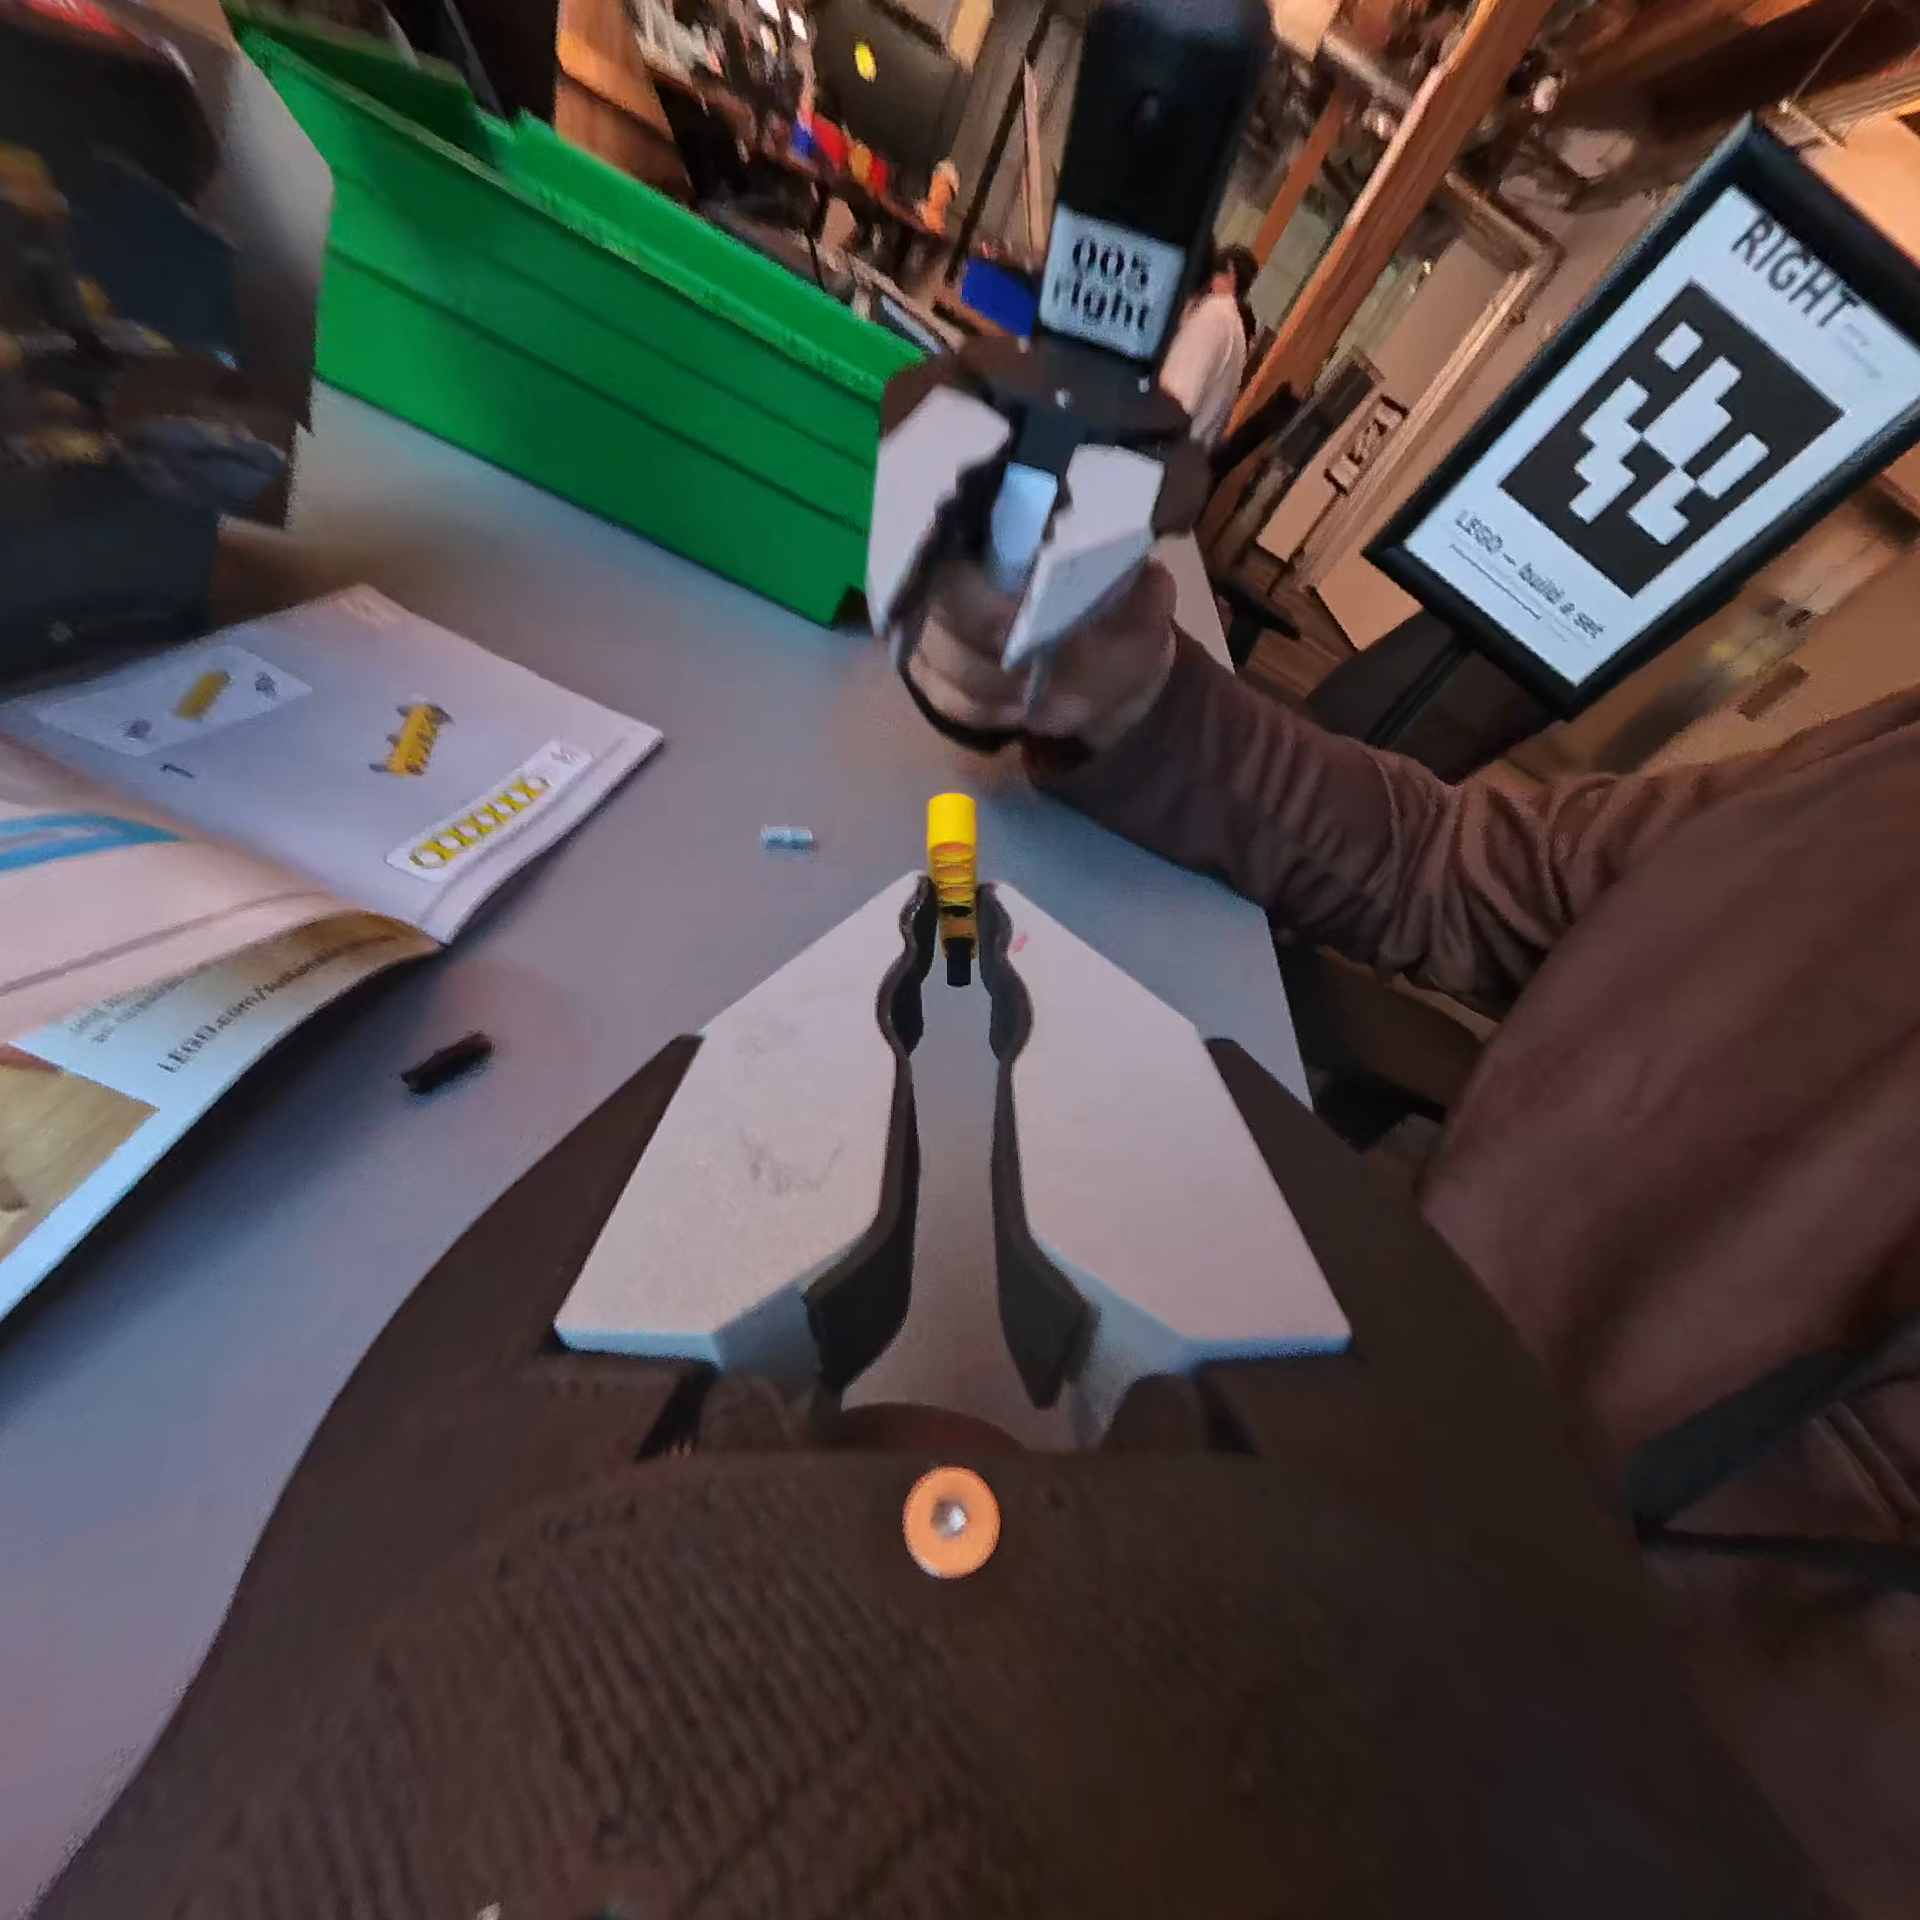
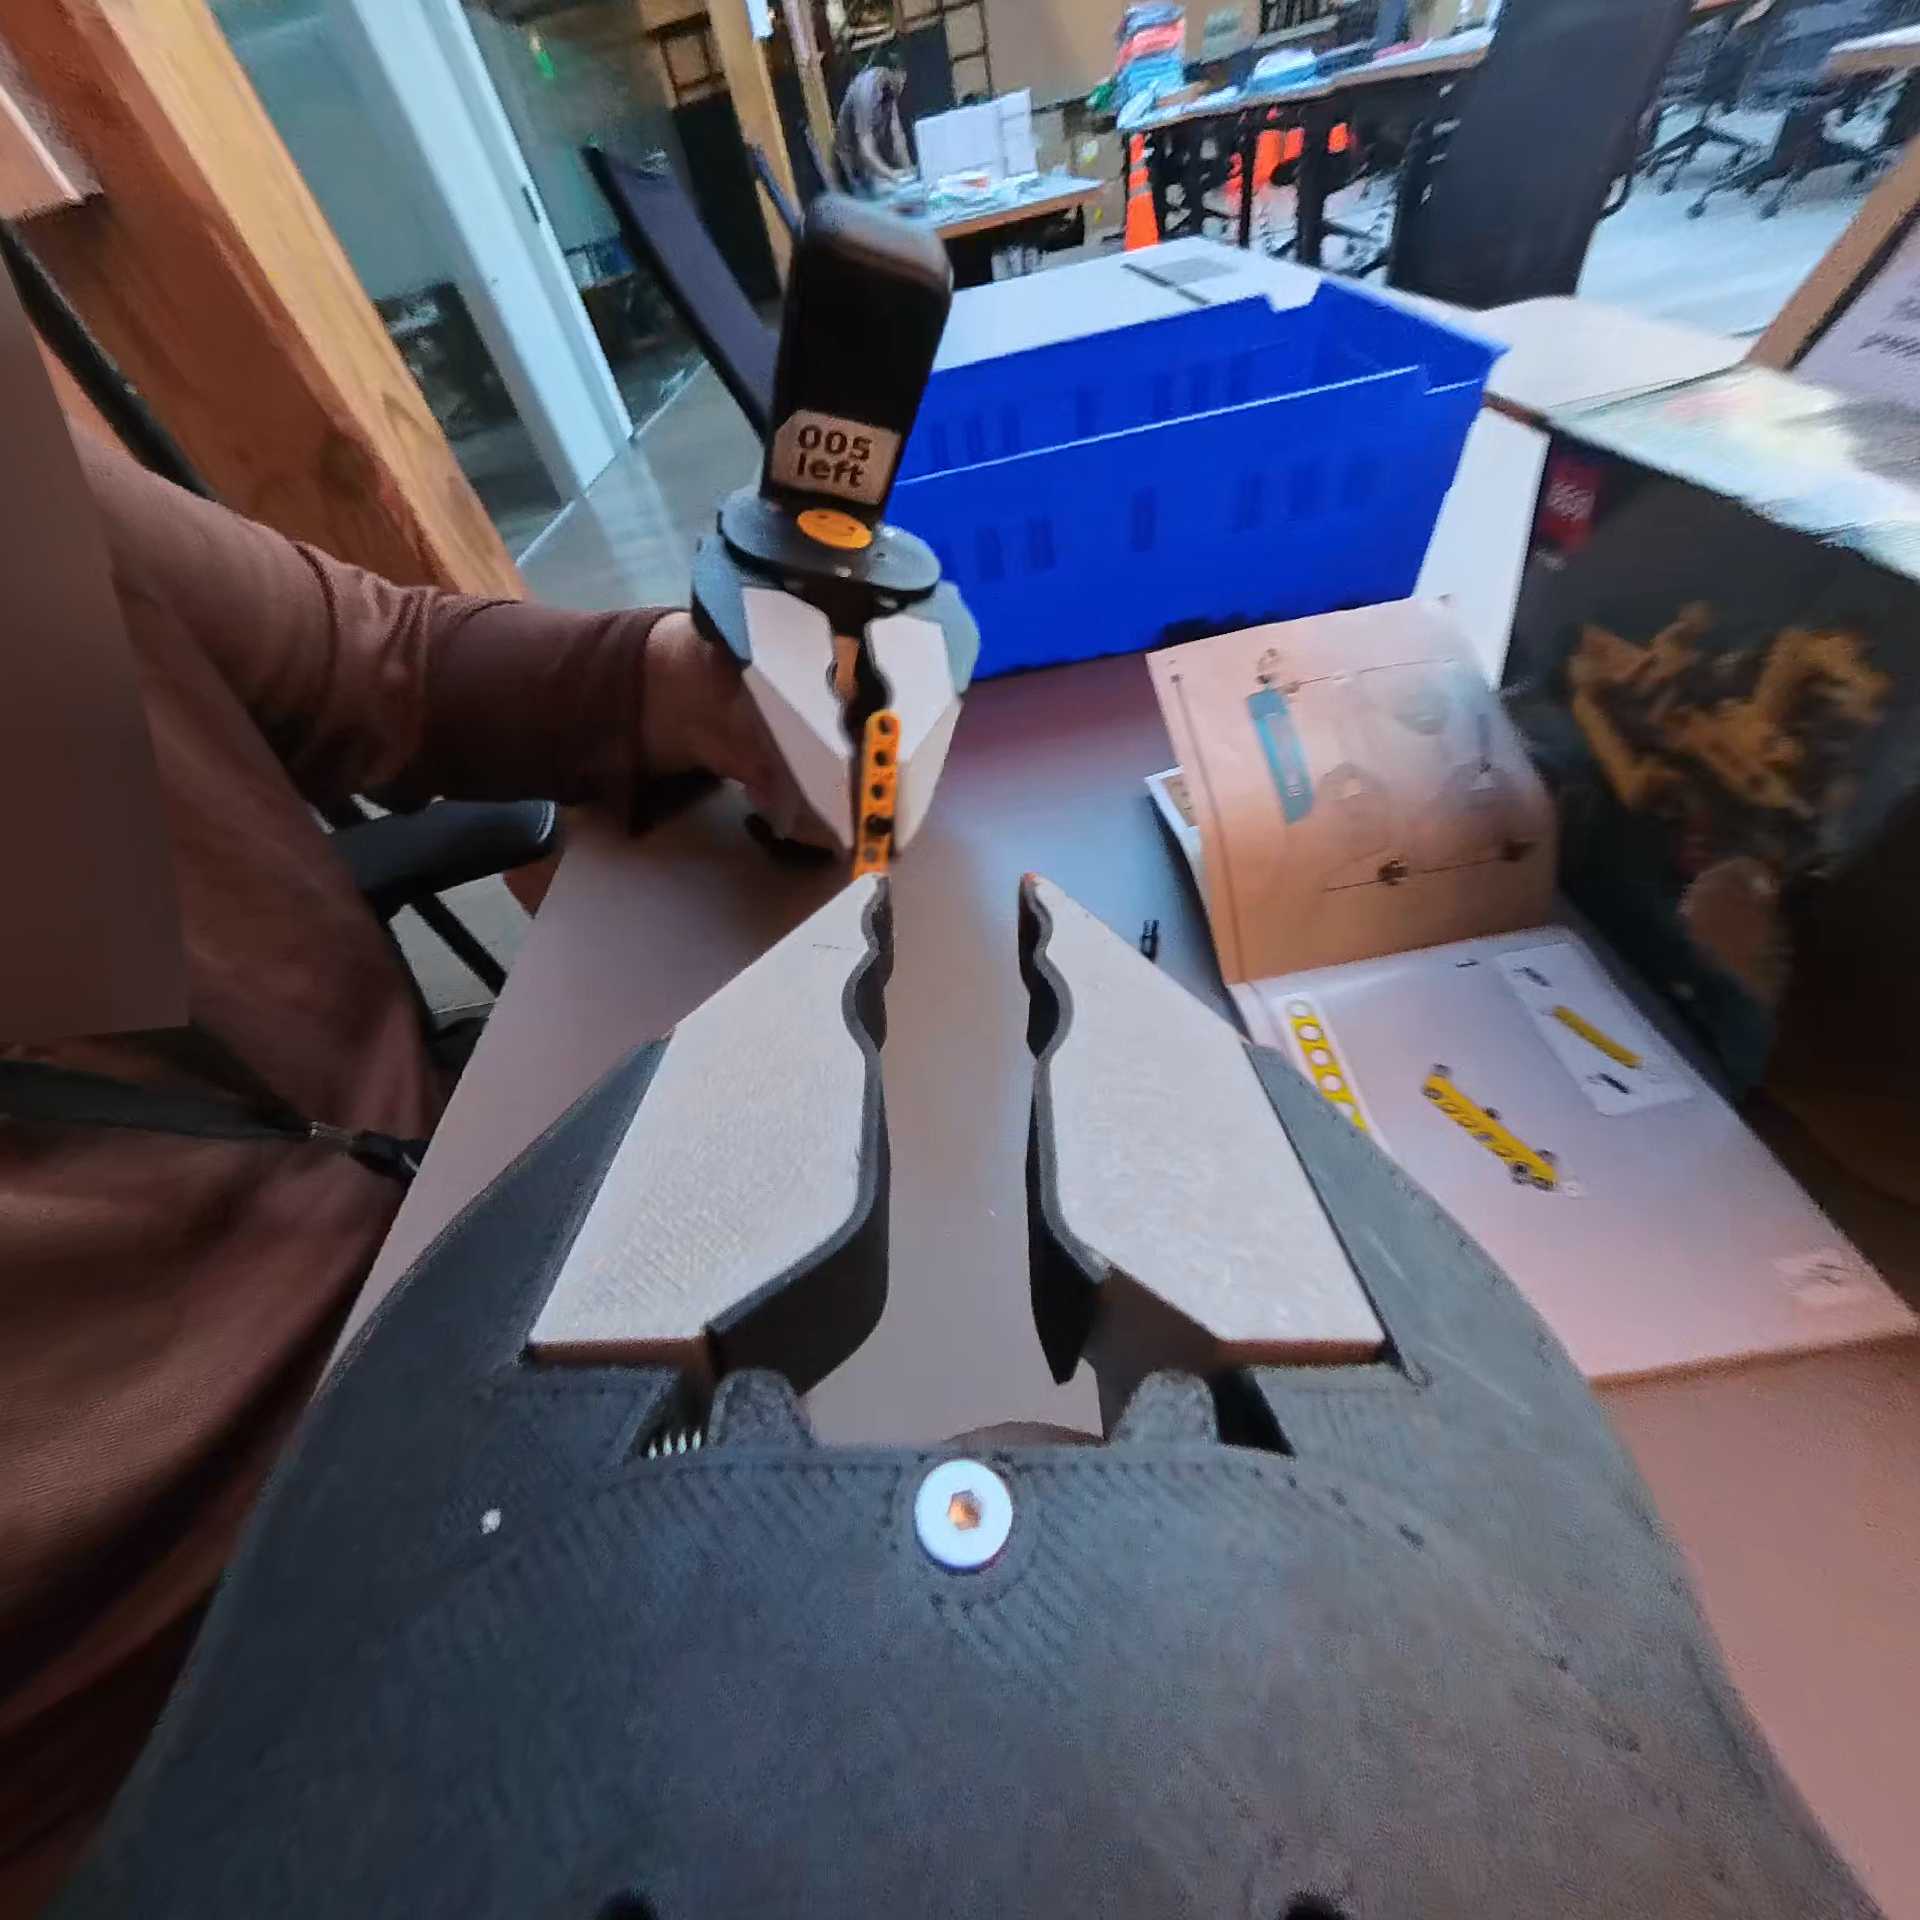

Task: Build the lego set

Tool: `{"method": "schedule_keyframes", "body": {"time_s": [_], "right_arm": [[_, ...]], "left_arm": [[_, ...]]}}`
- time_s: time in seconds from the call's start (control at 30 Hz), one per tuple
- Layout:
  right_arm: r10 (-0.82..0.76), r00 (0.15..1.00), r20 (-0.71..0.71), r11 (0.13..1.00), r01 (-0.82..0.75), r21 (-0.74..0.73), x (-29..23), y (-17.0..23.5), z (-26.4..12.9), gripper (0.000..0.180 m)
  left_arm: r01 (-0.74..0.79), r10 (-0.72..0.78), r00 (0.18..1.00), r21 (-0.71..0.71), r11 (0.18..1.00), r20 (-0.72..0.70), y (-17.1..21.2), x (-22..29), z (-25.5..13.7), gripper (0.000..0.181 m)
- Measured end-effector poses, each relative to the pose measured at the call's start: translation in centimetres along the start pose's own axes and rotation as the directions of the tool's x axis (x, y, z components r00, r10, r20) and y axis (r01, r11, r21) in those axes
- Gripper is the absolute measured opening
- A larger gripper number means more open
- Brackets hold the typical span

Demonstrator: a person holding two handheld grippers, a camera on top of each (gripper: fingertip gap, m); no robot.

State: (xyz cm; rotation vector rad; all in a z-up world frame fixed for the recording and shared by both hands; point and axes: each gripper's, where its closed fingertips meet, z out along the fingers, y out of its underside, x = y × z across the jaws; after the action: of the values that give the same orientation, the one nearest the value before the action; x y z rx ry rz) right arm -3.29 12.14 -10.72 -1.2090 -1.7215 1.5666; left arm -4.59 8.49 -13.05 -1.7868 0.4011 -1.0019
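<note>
My left gripper [image 1: 953, 888] is shut on a yellow beam with holes [image 1: 952, 868], which sticks out past the fingertips; a black pin sits in it between the jaws. The same gripper [image 2: 878, 821] and beam [image 2: 878, 774] show in the right wrist view, low over the table edge. My right gripper [image 2: 954, 883] is open and empty, held above the table facing the left one. In the left wrist view it [image 1: 951, 644] hangs in the air, jaws apart. A black pin [image 1: 447, 1062] and a small pale blue pin [image 1: 788, 836] lie loose on the grey table [image 1: 675, 665].
An open instruction booklet [image 1: 332, 748] lies left of the left gripper; it also shows in the right wrist view [image 2: 1507, 1122]. A green bin [image 1: 582, 343] and a blue bin [image 2: 1174, 468] stand at the back. The dark set box [image 2: 1714, 727] stands beside the booklet. A framed sign [image 1: 1673, 426] stands off the table. The grippers' ends are close to 5 cm from one another.
</note>
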Motion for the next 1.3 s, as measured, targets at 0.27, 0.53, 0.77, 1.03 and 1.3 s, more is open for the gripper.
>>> {"method": "schedule_keyframes", "body": {"time_s": [0.27, 0.53, 0.77, 1.03, 1.3], "right_arm": [[-0.114, 0.963, -0.244, 0.912, 0.004, -0.409, 4.5, 6.8, -2.8, 0.016], [-0.11, 0.959, -0.262, 0.838, -0.052, -0.542, 4.0, 10.3, -3.1, 0.019], [-0.1, 0.95, -0.295, 0.841, -0.078, -0.536, 4.5, 10.7, -2.7, 0.008], [-0.016, 0.963, -0.268, 0.875, -0.116, -0.47, 4.0, 10.2, -1.6, 0.002], [-0.056, 0.998, 0.018, 0.966, 0.058, -0.251, -3.0, 3.8, 3.4, 0.002]], "left_arm": [[-0.005, 0.005, 1.0, -0.03, 1.0, 0.013, 0.5, -0.2, -0.4, 0.005], [-0.286, 0.305, 0.927, -0.112, 0.952, 0.22, 0.4, -2.0, -1.0, 0.005], [-0.339, 0.363, 0.9, -0.136, 0.931, 0.243, 0.5, -2.2, -0.8, 0.005], [-0.368, 0.394, 0.899, -0.157, 0.916, 0.19, 1.0, -1.4, -0.5, 0.005], [-0.413, 0.462, 0.883, -0.33, 0.849, 0.083, 3.9, -0.6, 0.8, 0.005]]}}
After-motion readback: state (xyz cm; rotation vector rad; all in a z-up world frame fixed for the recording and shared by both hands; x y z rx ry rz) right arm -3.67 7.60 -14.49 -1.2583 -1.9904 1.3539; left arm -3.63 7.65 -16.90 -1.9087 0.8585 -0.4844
